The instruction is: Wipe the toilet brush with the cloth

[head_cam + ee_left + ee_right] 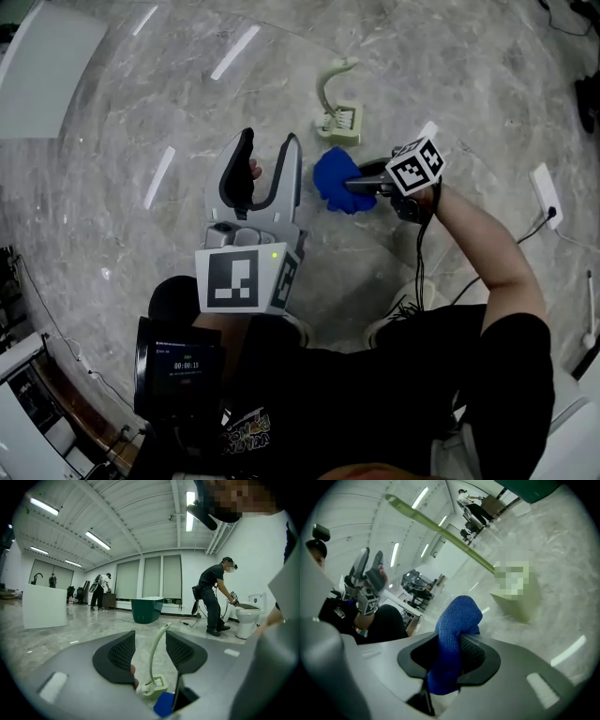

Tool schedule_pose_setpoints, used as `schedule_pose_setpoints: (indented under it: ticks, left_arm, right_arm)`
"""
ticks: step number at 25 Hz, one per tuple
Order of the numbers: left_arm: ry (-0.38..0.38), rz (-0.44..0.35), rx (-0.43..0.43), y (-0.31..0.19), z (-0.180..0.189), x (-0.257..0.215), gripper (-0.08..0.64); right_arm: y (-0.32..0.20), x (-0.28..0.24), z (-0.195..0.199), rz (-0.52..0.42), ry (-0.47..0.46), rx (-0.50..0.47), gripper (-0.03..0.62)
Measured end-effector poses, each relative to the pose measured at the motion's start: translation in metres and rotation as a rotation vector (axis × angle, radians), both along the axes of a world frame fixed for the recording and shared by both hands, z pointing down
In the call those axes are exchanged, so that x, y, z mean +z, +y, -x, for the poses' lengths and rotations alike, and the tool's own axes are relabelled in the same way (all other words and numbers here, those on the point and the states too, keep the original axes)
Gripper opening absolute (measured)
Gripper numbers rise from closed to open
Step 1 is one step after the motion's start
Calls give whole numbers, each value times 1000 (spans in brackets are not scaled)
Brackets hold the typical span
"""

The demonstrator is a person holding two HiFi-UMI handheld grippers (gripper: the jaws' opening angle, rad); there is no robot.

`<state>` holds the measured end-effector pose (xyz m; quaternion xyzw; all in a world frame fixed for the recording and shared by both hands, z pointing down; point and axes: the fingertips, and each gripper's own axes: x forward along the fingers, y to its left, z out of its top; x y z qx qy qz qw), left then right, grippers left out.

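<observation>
A pale green toilet brush (330, 86) stands in its square holder (339, 123) on the grey marble floor. Just below it, my right gripper (352, 184) is shut on a blue cloth (334, 178), which hangs a little short of the holder. In the right gripper view the cloth (453, 634) bulges up between the jaws, and the brush handle (440, 531) slants above it. My left gripper (269, 141) is open and holds nothing, to the left of the cloth. Between its jaws, in the left gripper view, the brush handle (157, 651) shows farther off.
A white socket strip (546, 194) with a cable lies on the floor at right. A white panel (42, 70) fills the upper left. Farther off stand a green tub (147, 609), a white toilet (247, 617) and several people.
</observation>
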<state>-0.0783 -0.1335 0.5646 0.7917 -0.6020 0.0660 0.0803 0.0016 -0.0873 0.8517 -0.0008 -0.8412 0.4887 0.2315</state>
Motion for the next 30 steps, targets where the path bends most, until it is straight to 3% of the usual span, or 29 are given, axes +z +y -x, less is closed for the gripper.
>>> schedule_pose_setpoints:
  ticks: [3, 7, 12, 17, 23, 26, 30]
  left_arm:
    - [-3, 7, 7, 1, -1, 2, 207]
    - [-20, 9, 12, 1, -3, 5, 207]
    - [-38, 21, 12, 2, -3, 10, 207]
    - [-41, 24, 19, 2, -6, 12, 207]
    - [-44, 35, 27, 3, -9, 16, 207]
    - [-52, 40, 29, 3, -10, 18, 207]
    - [-49, 50, 26, 4, -8, 17, 207]
  right_arm:
    - [-33, 31, -41, 9, 113, 137, 124]
    - [-86, 39, -73, -53, 212, 287, 124]
    - [-98, 38, -79, -72, 231, 287, 124]
    - [-94, 59, -106, -90, 331, 260, 124]
    - [-143, 54, -161, -225, 439, 535, 124]
    - [-161, 45, -157, -302, 482, 602, 124]
    - [-181, 35, -114, -396, 496, 546, 124]
